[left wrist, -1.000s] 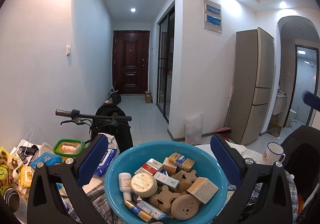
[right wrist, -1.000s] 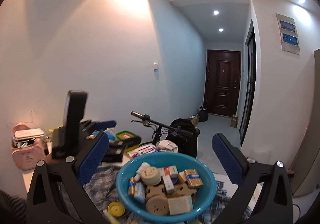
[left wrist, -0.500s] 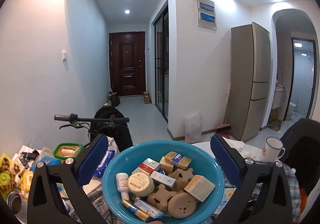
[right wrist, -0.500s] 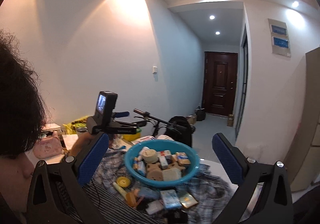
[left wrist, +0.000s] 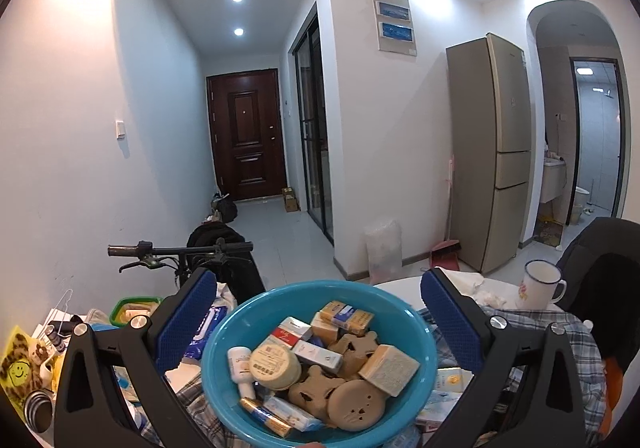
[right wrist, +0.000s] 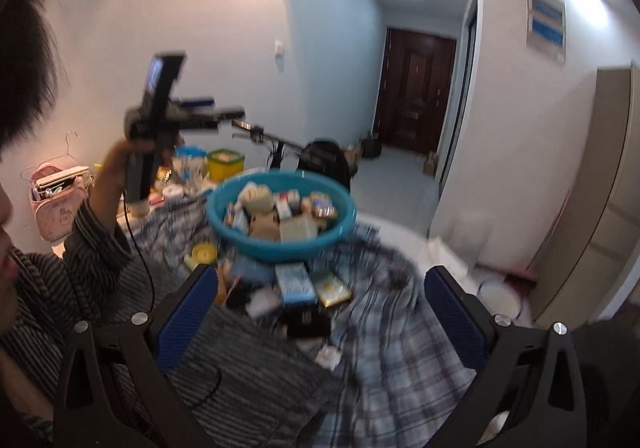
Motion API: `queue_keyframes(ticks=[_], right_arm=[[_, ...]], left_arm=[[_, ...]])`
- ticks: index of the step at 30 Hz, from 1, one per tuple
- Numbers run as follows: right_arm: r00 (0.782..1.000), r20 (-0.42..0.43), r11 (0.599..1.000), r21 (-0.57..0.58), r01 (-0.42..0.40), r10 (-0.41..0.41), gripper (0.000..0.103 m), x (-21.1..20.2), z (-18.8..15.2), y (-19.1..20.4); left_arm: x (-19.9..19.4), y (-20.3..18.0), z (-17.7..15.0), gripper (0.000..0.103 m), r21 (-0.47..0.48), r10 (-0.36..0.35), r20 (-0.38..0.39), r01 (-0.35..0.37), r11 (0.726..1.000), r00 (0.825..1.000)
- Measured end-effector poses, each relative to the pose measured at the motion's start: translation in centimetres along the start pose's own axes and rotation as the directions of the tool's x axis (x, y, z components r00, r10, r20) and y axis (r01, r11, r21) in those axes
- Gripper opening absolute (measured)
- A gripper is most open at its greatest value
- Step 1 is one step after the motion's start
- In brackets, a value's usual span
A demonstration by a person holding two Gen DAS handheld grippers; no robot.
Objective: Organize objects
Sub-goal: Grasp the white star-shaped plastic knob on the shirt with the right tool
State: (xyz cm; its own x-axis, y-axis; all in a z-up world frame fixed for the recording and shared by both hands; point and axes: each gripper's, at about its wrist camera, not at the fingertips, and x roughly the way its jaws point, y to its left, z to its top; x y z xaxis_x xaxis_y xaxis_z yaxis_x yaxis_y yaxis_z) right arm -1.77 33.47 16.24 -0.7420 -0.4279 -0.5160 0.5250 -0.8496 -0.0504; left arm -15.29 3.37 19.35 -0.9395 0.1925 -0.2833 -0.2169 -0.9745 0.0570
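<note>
Blurred checked cloth [right wrist: 384, 332] under teal basin [right wrist: 280, 244]; both hand-held grippers [left wrist: 320, 322] [right wrist: 320, 312] spread

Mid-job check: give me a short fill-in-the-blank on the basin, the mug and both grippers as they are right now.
1. The boxes and jars are piled in a basin whose colour is ____.
2. In the left wrist view, the white mug stands to the ____ of the basin.
3. The left gripper and right gripper both have their jaws ____.
4. The cloth under the basin has a ____ pattern.

Missing words: blue; right; open; plaid
</note>
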Motion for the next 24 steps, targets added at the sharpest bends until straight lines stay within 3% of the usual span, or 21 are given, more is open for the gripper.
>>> queue_keyframes(ticks=[6,8,14,17,24], right_arm=[[0.975,-0.200,0.988,0.133,-0.075,0.101,0.099,10.0,-7.0,-2.8],[0.954,-0.260,0.980,0.167,-0.108,0.150,0.079,13.2,-9.0,-3.5],[0.914,-0.362,0.974,0.195,-0.118,0.183,0.052,18.8,-12.0,-4.7],[0.898,-0.387,0.961,0.250,-0.116,0.209,0.044,20.6,-12.6,-5.7],[0.881,-0.451,0.979,0.194,-0.060,0.143,0.044,22.2,-12.9,-4.5]], left_arm=[[-1.3,-1.2,0.3,0.103,-0.020,-0.073,-0.017,0.073,0.997,0.997],[-2.1,-1.4,-0.1,0.103,-0.008,-0.084,-0.035,0.084,0.996,0.996],[-5.7,-0.4,-4.1,0.103,-0.024,-0.063,-0.095,0.061,0.998,0.994],[-6.4,0.5,-7.2,0.103,-0.055,-0.048,-0.139,0.040,0.998,0.989],[-5.7,2.1,-14.0,0.103,-0.105,-0.025,-0.237,0.001,0.994,0.971]])
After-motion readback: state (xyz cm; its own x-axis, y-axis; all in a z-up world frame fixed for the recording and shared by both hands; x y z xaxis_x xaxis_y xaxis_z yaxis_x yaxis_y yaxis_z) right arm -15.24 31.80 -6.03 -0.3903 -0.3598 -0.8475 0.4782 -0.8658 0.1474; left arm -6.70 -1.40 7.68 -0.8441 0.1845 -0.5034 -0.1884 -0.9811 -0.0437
